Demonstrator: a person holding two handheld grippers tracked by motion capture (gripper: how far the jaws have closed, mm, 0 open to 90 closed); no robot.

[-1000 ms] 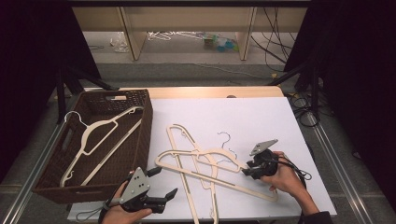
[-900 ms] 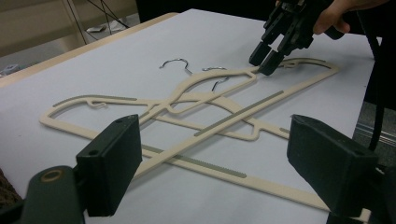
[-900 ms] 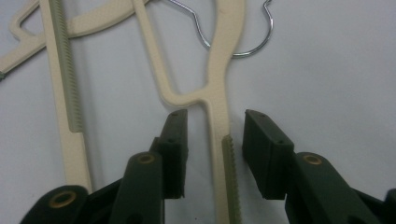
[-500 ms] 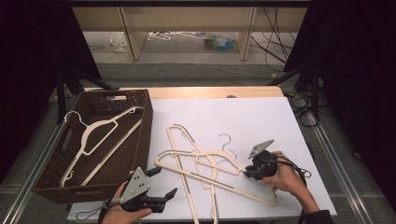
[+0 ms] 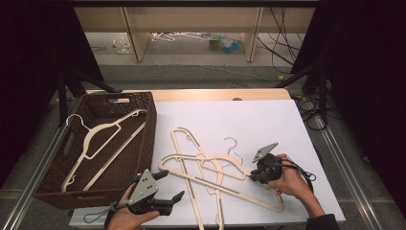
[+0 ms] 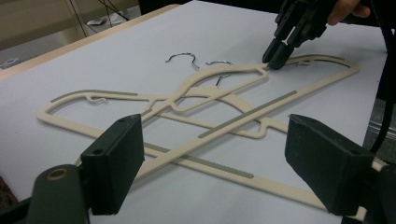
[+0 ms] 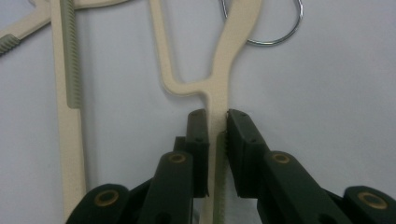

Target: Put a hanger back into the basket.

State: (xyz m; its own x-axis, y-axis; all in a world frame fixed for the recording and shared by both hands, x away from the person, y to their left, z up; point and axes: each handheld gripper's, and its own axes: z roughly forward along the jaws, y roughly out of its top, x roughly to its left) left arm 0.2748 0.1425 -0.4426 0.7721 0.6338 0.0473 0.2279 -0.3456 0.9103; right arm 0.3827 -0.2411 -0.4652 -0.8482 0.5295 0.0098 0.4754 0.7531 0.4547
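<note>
In the right gripper view, right gripper (image 7: 215, 140) fingers pinch the hanger (image 7: 219, 79); left gripper (image 5: 165, 187) fingers spread wide.

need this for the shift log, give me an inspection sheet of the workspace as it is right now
surface: white sheet over a wooden table.
job's things: cream hangers piled overlapping on the sheet; one hanger lies in the wicker basket.
clutter: nothing seen on the sheet.
grippers: right gripper is clamped on a hanger arm; left gripper is open, above the sheet's near edge.
cables: black cable trails from the right gripper.
surroundings: bottles and wires on the floor beyond the table.
</note>
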